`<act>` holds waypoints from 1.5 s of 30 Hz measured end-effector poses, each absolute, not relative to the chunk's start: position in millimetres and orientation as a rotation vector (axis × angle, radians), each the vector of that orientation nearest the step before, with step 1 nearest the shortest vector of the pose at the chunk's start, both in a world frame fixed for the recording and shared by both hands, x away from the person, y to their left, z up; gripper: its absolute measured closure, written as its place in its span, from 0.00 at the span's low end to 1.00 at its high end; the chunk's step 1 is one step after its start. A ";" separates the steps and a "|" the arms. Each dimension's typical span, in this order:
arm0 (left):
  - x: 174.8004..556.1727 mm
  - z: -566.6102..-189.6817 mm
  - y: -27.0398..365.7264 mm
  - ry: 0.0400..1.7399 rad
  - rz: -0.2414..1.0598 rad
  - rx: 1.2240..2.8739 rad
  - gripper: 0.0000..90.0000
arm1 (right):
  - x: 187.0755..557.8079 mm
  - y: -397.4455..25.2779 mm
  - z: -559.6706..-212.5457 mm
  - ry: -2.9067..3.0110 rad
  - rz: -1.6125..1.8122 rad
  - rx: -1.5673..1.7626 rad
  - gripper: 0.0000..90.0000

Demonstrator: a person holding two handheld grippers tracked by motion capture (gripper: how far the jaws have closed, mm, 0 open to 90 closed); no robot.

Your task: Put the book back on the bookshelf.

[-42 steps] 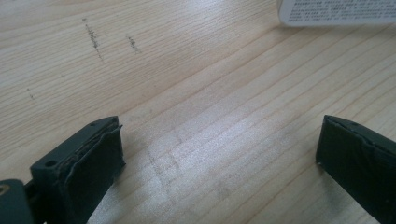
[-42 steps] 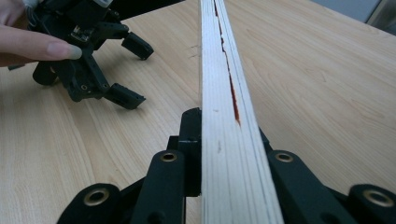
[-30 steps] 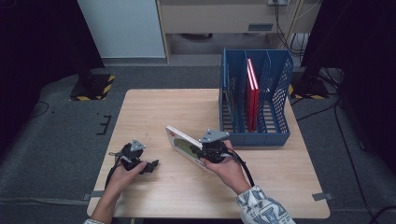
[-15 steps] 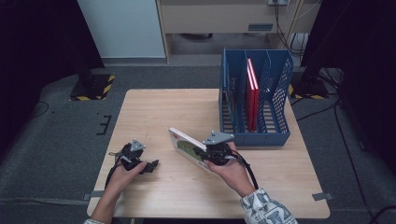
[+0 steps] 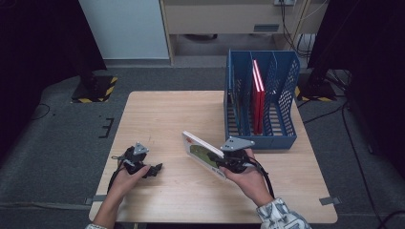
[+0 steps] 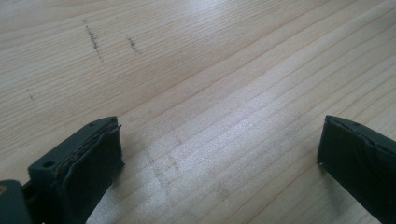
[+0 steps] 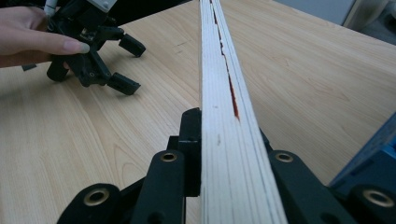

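1. Pale wooden worktop stands on grey carpet, with a blue perforated plastic file rack at its far right side and cabinets and cables beyond.
2. Right tool pinches a thin white-edged book with a green and red cover by one edge; in the right gripper view the jaws press on either side of the page block, which rises away from the camera with a streak of red in it.
3. That book is tilted, raised off the wood, near the middle of the worktop and just in front of the rack's near left corner, not touching it.
4. Left tool rests low over the near left part of the worktop, jaws spread wide and holding nothing; the left gripper view looks between them at bare grain.
5. My reading of the step: the book is being carried to the rack for filing upright.
6. Next move likely calls for turning the book upright, lining it up with a free slot, and lowering it between the dividers without catching a wall.
7. Inside the rack, a red book stands upright in a middle slot; the slots to its right look empty, and the left slot shows something dark I cannot make out.
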State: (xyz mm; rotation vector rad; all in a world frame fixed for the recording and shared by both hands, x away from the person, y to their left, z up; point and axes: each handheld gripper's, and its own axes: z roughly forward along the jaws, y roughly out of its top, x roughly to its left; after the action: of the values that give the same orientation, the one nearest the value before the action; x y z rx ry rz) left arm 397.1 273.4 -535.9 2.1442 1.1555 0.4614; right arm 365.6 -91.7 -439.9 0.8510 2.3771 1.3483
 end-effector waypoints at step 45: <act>395.7 -536.7 272.9 1.138 0.462 2.141 0.00 | 326.9 -183.4 -428.5 2.291 1.302 0.980 0.84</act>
State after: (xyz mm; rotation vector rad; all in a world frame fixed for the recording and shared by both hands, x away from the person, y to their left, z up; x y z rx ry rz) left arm 395.7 272.9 -536.7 2.1406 1.1382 0.4625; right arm 326.9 -183.4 -428.5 0.9802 2.2909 1.3020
